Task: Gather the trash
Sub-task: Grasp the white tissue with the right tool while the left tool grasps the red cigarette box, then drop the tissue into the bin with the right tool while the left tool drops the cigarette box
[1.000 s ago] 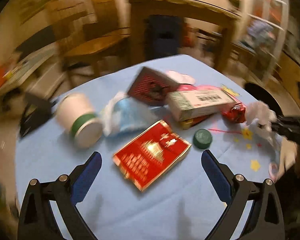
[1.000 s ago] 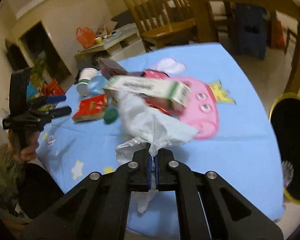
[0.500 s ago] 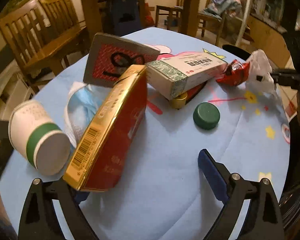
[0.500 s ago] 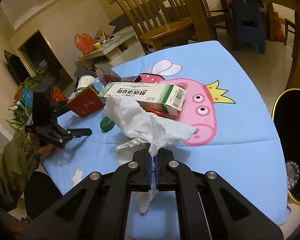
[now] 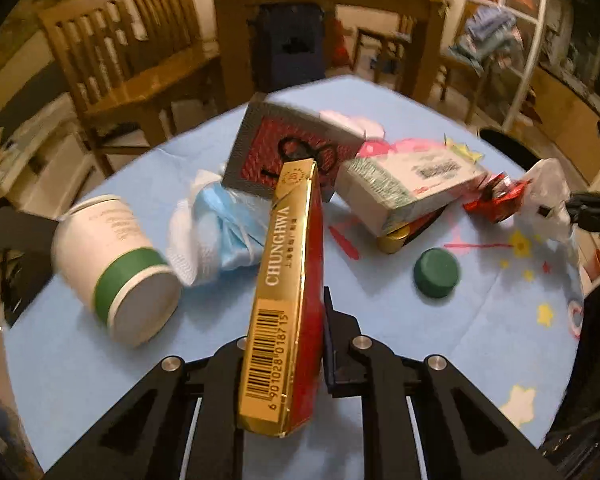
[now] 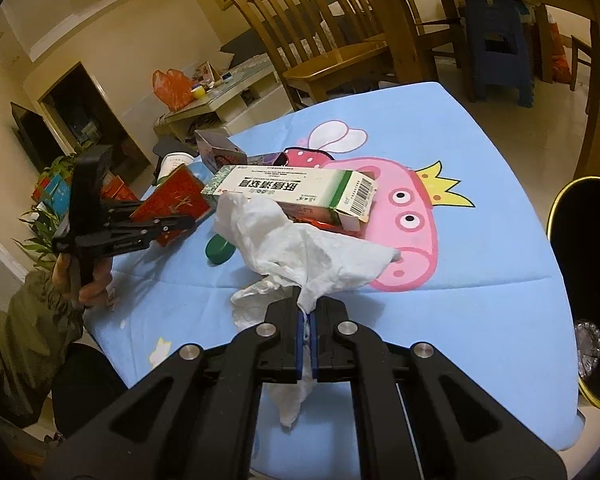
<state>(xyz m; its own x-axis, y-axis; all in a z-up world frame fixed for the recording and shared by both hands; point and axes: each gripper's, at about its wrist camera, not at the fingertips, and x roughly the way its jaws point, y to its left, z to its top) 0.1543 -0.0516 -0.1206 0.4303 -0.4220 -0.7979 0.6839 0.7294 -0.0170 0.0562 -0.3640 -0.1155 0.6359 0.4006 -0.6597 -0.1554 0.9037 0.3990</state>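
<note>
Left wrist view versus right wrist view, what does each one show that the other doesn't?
Only the left wrist view shows the gold barcode edge of the red cigarette pack clamped in the left tool, and the crumpled blue face mask. Only the right wrist view shows the black gold-rimmed bin beside the table. Both show the white-and-green medicine box, green bottle cap and white tissue held by the right tool.

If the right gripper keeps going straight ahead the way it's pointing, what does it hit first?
The right gripper, shut on the crumpled tissue, points across the table at the green-and-white carton. That carton looks like the first thing in its line, though depth is hard to judge.
</note>
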